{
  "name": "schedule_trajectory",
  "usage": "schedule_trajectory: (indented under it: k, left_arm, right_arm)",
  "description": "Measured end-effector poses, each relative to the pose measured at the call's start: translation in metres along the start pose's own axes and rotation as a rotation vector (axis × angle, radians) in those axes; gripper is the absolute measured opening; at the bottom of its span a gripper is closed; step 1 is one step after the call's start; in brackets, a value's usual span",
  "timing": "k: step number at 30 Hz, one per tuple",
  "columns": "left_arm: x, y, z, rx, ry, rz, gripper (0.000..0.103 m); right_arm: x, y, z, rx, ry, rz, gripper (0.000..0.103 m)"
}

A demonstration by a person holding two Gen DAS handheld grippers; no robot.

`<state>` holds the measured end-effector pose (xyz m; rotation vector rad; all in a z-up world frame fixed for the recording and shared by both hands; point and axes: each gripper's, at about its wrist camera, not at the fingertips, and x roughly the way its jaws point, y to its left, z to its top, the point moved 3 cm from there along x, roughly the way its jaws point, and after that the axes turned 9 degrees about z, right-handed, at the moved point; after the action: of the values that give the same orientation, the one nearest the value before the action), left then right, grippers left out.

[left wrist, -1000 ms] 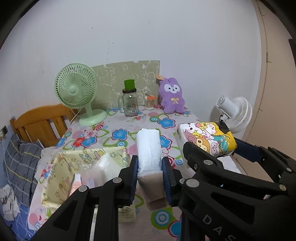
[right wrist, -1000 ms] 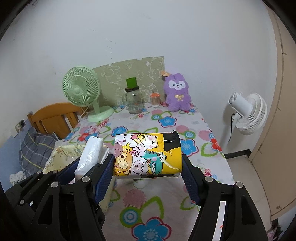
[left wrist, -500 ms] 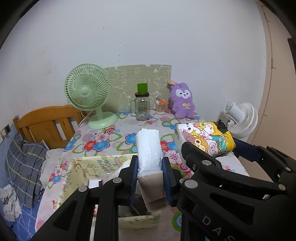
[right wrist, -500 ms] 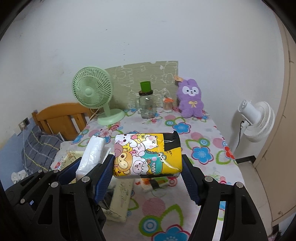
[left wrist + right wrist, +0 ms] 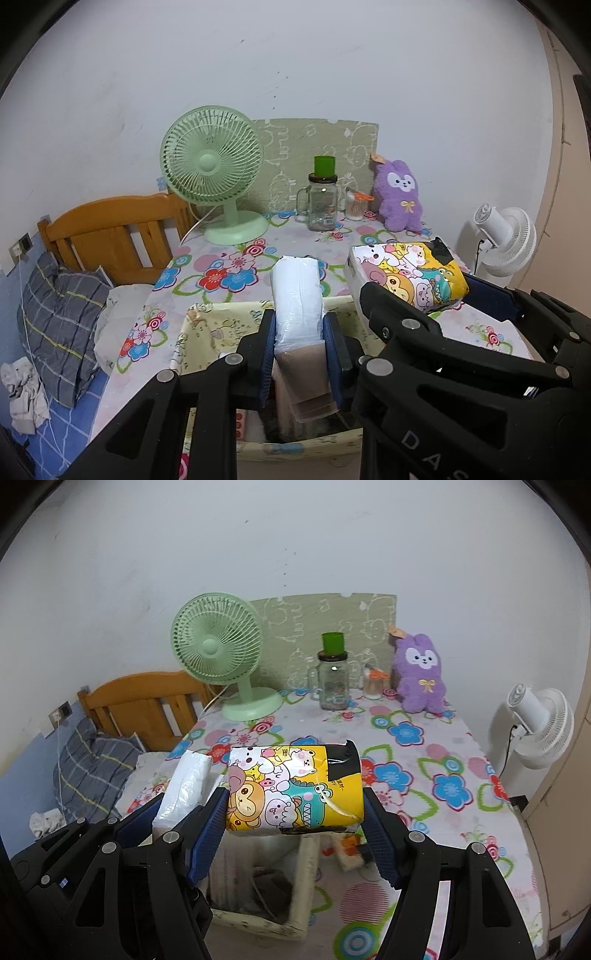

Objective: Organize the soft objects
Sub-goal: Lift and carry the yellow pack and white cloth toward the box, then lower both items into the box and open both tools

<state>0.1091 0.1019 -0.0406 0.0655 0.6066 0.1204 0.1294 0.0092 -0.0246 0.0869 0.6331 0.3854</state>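
Observation:
My left gripper (image 5: 300,354) is shut on a white tissue pack (image 5: 297,295) with a brown end and holds it over a pale yellow fabric bin (image 5: 207,325). My right gripper (image 5: 295,834) is shut on a yellow cartoon tissue pack (image 5: 291,790), held above the same bin (image 5: 303,867). The cartoon pack also shows in the left wrist view (image 5: 406,269), and the white pack in the right wrist view (image 5: 184,786). A purple plush bunny (image 5: 419,679) sits at the table's back right.
On the flowered tablecloth (image 5: 424,760) stand a green fan (image 5: 221,653), a glass jar with green lid (image 5: 332,679) and a small toothpick jar (image 5: 375,683). A white fan (image 5: 535,727) stands right of the table. A wooden bed headboard (image 5: 110,236) and grey pillow (image 5: 62,317) lie left.
Both grippers have pulled back and risen with their packs. The bin now lies directly below them and the table's far end looks farther away.

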Motion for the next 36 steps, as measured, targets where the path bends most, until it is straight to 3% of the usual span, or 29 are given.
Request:
schedule_trajectory:
  k: [19, 24, 26, 36]
  left_arm:
    - [0.050, 0.030, -0.030, -0.024, 0.122, 0.019, 0.028]
    - [0.058, 0.035, -0.037, -0.029, 0.152, 0.024, 0.043]
    - [0.058, 0.039, -0.039, -0.039, 0.152, 0.033, 0.057]
    - [0.062, 0.049, -0.040, -0.028, 0.177, 0.100, 0.069]
  right_arm:
    - [0.059, 0.023, -0.019, -0.021, 0.098, 0.052, 0.072]
    - [0.072, 0.026, -0.027, -0.026, 0.134, 0.072, 0.072]
    - [0.075, 0.029, -0.029, -0.036, 0.140, 0.082, 0.072]
    - [0.087, 0.041, -0.030, -0.088, 0.153, 0.123, 0.075]
